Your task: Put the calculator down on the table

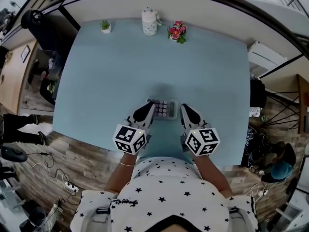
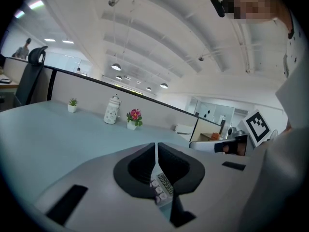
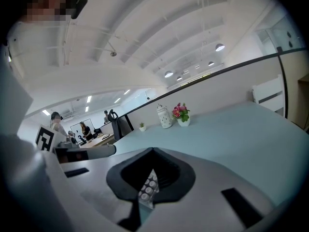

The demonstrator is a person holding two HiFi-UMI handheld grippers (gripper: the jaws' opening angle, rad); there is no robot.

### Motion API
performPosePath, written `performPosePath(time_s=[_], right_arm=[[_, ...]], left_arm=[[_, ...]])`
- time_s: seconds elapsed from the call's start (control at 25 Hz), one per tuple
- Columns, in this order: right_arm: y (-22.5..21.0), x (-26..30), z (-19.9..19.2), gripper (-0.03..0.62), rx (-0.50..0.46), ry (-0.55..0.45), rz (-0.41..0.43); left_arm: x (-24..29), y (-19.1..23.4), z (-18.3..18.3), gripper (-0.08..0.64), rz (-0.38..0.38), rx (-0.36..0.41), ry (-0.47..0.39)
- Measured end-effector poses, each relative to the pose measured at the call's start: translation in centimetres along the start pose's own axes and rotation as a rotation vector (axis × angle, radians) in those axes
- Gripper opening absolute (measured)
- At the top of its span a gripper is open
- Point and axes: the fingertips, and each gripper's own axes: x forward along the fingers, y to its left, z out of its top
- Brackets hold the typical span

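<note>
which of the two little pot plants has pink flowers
The flowering plant just right of the white jar in the head view; the green plant left of the jar has leaves only.

The head view looks steeply down from above the person onto the pale blue table (image 1: 111, 71), with the left gripper (image 1: 149, 105) and right gripper (image 1: 184, 109) close beneath. Each gripper view sits tight behind its jaws, facing nearly level across the table. All three share the white jar (image 1: 150, 22) and pink flowers (image 1: 176, 31).
</note>
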Motion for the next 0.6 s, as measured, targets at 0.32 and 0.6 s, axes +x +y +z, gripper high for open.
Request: performPosePath(time_s=[0.32,0.6], right_arm=[[0.4,-0.3,0.6,-0.006,0.008,-0.017,0.011],[0.4,-0.6,0.6,-0.006,0.011,-0.019,0.008]], left_arm=[[-0.2,-0.3,0.8,0.043,0.001,0.007,-0.016],[-0.2,-0.3,1.1,0.043,0.000,-0.007,-0.028]])
